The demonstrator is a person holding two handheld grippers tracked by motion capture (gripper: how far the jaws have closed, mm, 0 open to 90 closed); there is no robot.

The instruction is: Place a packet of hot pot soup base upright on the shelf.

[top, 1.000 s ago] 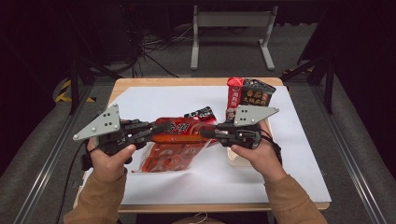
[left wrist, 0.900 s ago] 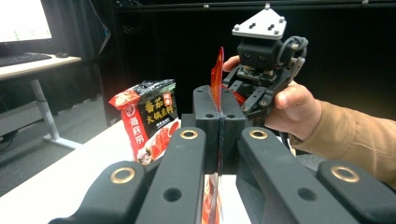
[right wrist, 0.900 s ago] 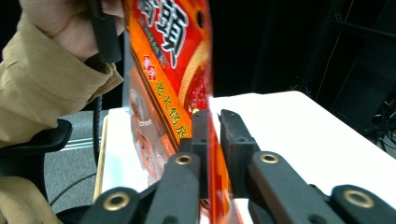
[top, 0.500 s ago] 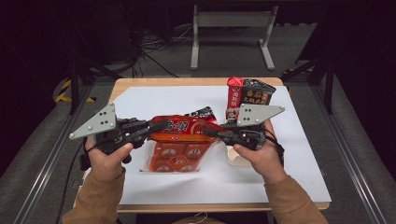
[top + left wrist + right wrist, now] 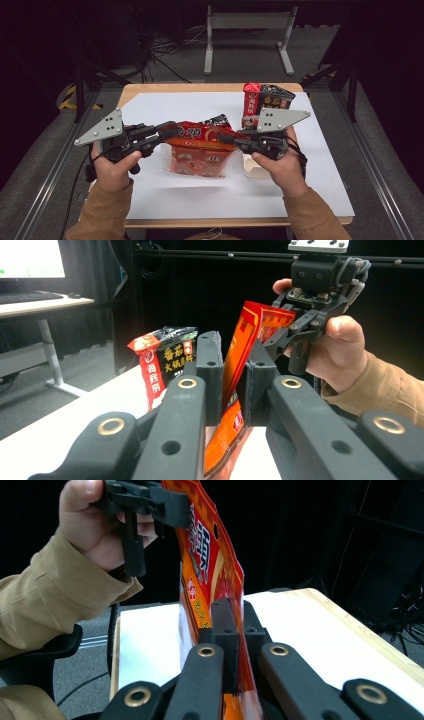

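High view: near the person's edge of the surface (image 5: 165,200), the left gripper (image 5: 167,132) and right gripper (image 5: 225,137) are each clamped on one top corner of an orange packet (image 5: 200,155), lifting it upright above the white sheet so the sealed edge is stretched between them, likely to tear it open. The left one's jaws have just eased a little, the packet's edge between them. A pale tub (image 5: 252,167) sits under the right hand. Farther back two more packets (image 5: 265,100) stand upright.
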